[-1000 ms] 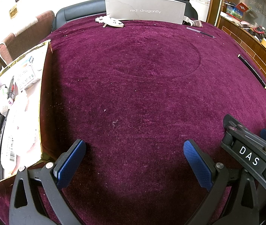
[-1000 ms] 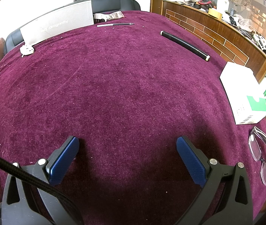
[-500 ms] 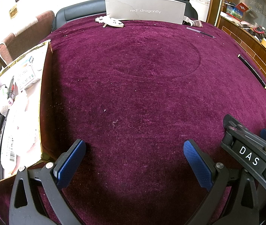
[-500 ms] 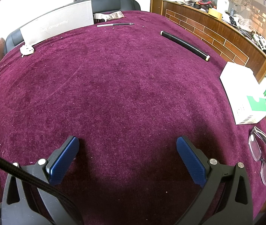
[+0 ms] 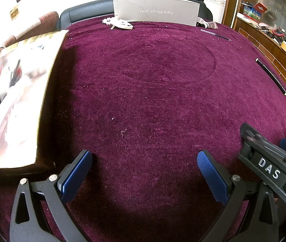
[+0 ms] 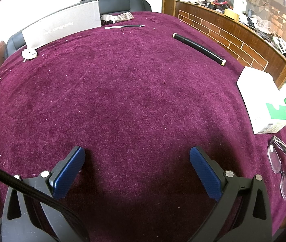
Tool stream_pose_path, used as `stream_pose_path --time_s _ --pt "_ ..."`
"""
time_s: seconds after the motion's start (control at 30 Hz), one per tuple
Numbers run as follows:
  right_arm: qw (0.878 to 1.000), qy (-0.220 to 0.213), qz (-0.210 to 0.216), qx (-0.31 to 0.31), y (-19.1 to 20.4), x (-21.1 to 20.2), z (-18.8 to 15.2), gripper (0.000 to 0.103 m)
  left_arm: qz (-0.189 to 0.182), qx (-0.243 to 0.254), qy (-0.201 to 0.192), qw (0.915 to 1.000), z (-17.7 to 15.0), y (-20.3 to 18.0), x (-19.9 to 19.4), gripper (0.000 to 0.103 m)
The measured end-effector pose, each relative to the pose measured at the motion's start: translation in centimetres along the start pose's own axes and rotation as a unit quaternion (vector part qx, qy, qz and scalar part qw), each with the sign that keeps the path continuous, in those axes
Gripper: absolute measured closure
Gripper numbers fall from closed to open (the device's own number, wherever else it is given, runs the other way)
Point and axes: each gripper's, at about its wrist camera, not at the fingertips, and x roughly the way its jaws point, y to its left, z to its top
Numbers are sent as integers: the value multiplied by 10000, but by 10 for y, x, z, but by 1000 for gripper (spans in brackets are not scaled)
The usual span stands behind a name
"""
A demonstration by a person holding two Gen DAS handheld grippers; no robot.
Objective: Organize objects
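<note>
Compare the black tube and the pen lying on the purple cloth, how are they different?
The black tube is thicker and longer than the pen. The tube is black with a pale cap at each end; the pen is pale at one end and dark toward the tip. The tube lies near the right edge of the cloth; the pen lies at the far edge. Both are slender and lie flat, untouched.

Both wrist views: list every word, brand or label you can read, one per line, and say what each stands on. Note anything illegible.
"red: dragonfly" on the grey board standing at the table's far edge.
"DAS" on the right gripper, as seen in the left wrist view.
White and green box: print too small to read.
Items in the cardboard box: blurred, unreadable.
</note>
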Motion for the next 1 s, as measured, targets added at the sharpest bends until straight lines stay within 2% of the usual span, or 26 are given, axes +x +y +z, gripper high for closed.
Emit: stream_pose_path --time_s 0.2,0.3,0.37,0.6,1.0 --pt "9933 308 866 -706 -16 -1 8 0 -11 83 0 10000 0 -1 0 1" --pt "9867 78 1479 -665 -33 -3 4 0 -30 64 -3 10000 1 -1 1 1" --pt "9845 45 1663 -548 -38 -2 5 0 -26 66 -6 10000 0 -2 1 1" --pt "9878 115 1331 -804 -25 2 7 0 -25 68 -8 10000 0 -2 1 1" --pt "9872 90 1401 -751 -28 4 7 0 -25 67 -9 10000 0 -3 2 1"
